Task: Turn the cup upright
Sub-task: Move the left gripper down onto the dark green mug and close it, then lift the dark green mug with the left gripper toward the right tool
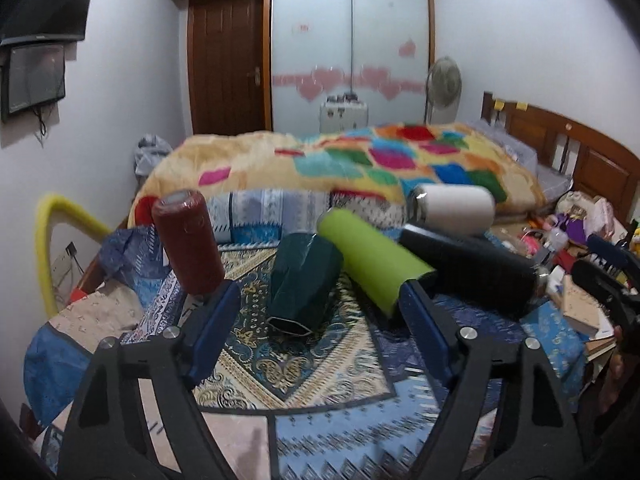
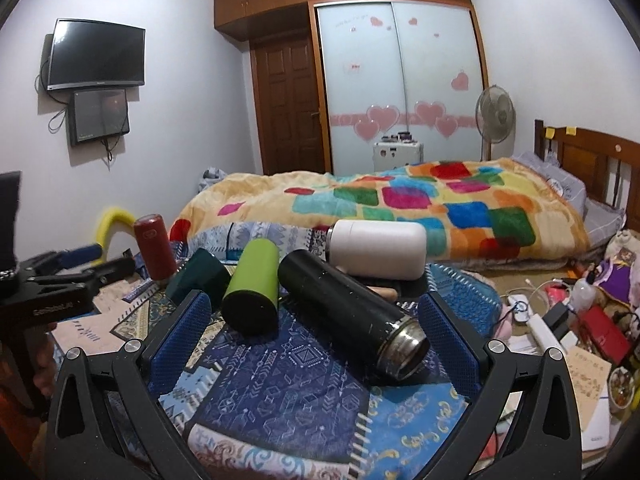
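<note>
Five cups on the patterned cloth, one standing and four toppled

The red cup (image 2: 153, 247) stands mouth-down near the cloth's far left edge; the dark green faceted cup (image 1: 301, 285) lies toppled, open mouth toward the near edge; beside it the lime green cup (image 2: 253, 291) lies on its side, touching the black flask (image 2: 349, 312), steel mouth toward the near right; the white cup (image 2: 378, 249) lies sideways at the far edge.
</note>
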Demonstrator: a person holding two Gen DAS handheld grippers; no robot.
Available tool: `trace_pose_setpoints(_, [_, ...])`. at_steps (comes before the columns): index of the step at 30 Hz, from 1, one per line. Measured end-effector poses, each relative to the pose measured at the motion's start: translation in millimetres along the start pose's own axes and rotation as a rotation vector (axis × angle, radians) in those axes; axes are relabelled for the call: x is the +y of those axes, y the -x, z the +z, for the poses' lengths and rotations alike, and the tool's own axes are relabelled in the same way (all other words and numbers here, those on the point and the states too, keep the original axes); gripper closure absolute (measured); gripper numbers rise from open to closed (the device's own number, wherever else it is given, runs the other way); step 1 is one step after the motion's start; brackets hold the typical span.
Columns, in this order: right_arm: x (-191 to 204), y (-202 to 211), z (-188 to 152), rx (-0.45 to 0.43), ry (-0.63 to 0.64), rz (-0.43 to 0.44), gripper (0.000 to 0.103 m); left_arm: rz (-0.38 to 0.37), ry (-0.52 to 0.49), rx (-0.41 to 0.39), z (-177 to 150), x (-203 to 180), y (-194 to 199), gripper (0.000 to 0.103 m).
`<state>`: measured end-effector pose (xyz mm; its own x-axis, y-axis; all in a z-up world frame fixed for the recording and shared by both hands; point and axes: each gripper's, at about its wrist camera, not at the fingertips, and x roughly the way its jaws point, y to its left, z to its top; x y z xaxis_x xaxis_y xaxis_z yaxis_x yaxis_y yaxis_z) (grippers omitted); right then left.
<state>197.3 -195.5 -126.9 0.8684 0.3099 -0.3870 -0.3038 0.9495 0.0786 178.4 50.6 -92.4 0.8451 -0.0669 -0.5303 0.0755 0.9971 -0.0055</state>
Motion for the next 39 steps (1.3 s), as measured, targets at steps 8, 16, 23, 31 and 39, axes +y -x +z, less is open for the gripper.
trace_pose_setpoints(8, [11,-35,0,0.037,0.01,0.033,0.0,0.021,-0.051,0.126,-1,8,-66,0.021])
trace_pose_setpoints(16, [29,-58,-1,0.074,0.043,0.095,0.0,0.007,-0.057,0.225,-6,19,-118,0.021])
trace_pose_setpoints(23, [44,-71,-1,0.085,0.11,0.109,0.0,-0.019,-0.071,0.271,-4,16,-139,0.022])
trace_pose_setpoints(31, [47,-76,-1,0.089,0.118,0.113,0.0,-0.018,-0.102,0.31,-6,8,-149,0.035])
trace_pose_setpoints(39, [46,-73,2,0.079,0.123,0.106,0.0,-0.037,-0.102,0.316,-14,14,-131,0.035])
